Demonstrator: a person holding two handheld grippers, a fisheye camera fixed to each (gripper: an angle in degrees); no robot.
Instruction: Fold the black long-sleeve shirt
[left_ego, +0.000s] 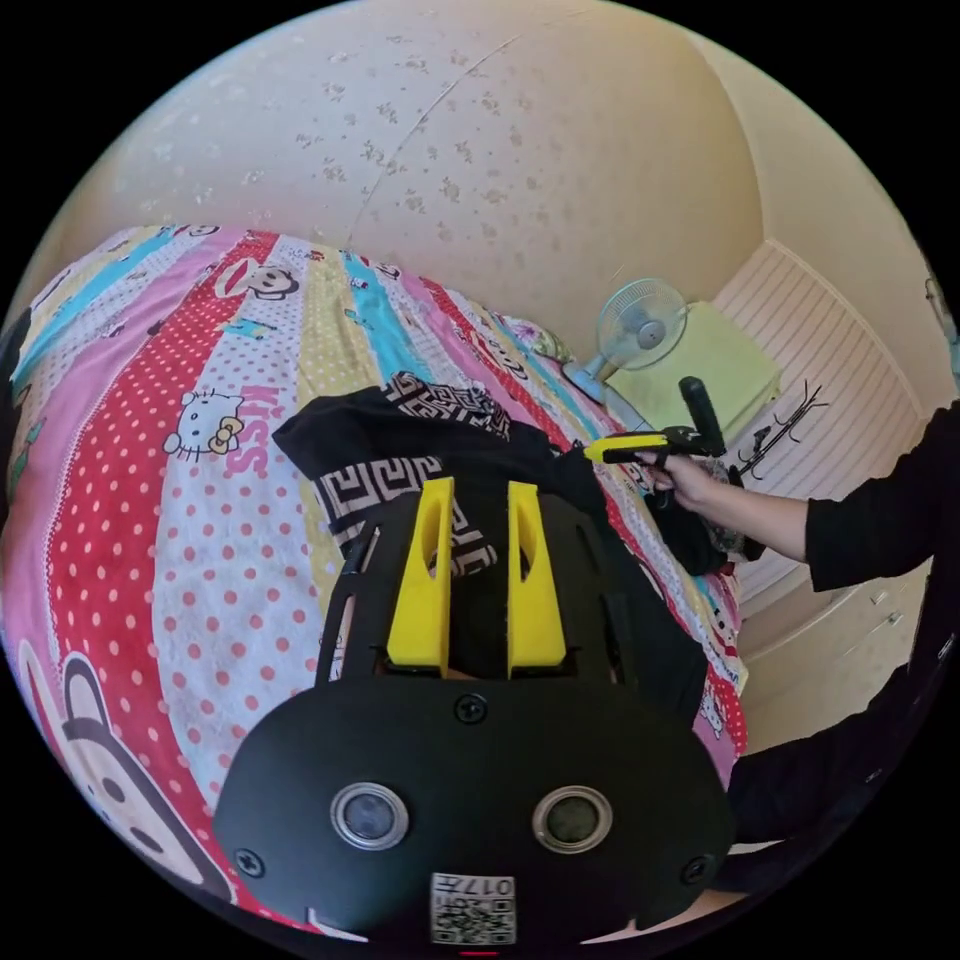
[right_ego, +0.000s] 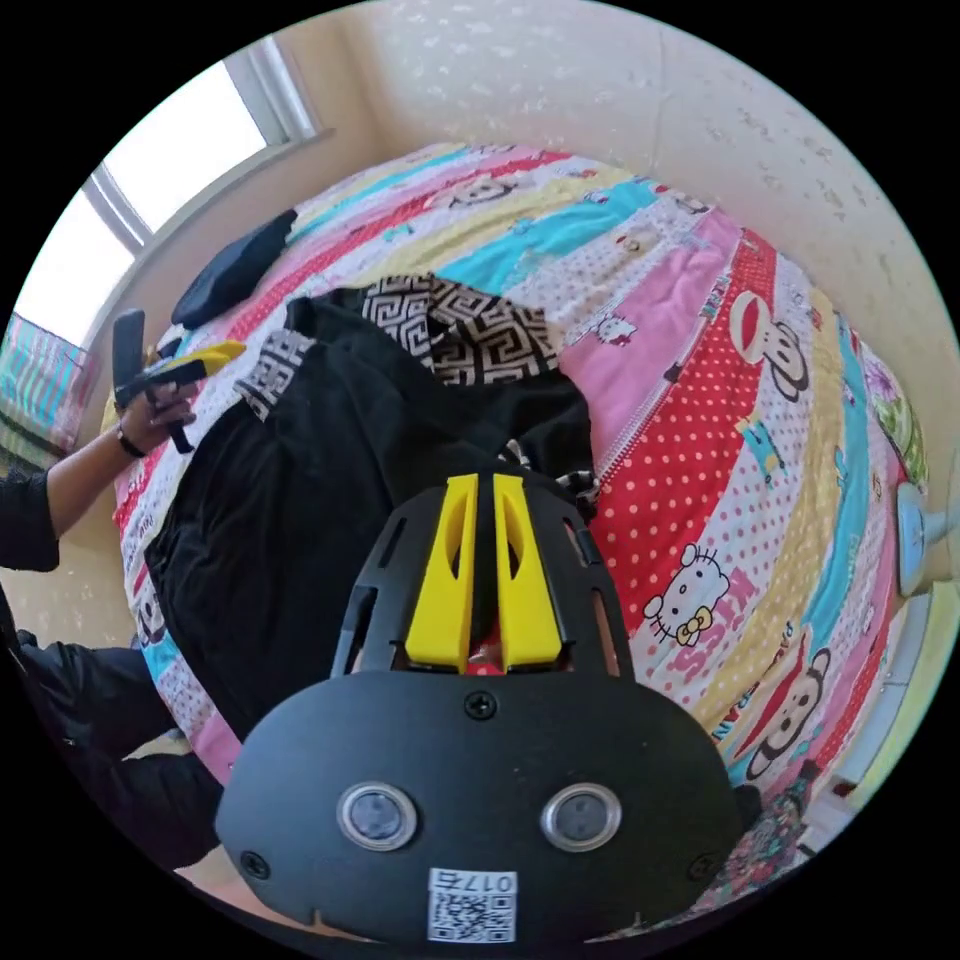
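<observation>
Fan (left_ego: 638, 335) beside bed, window (right_ego: 150, 190) opposite

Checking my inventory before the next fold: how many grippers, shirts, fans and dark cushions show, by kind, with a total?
Grippers: 2, left gripper and right gripper
Black long-sleeve shirt: 1
Fan: 1
Dark cushion: 1
Total: 5

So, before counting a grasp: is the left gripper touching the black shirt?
Cannot tell. The left gripper view shows the left gripper open over the black shirt, height unclear; the right gripper view puts its tip beside the patterned cuff, gap unclear.
</observation>
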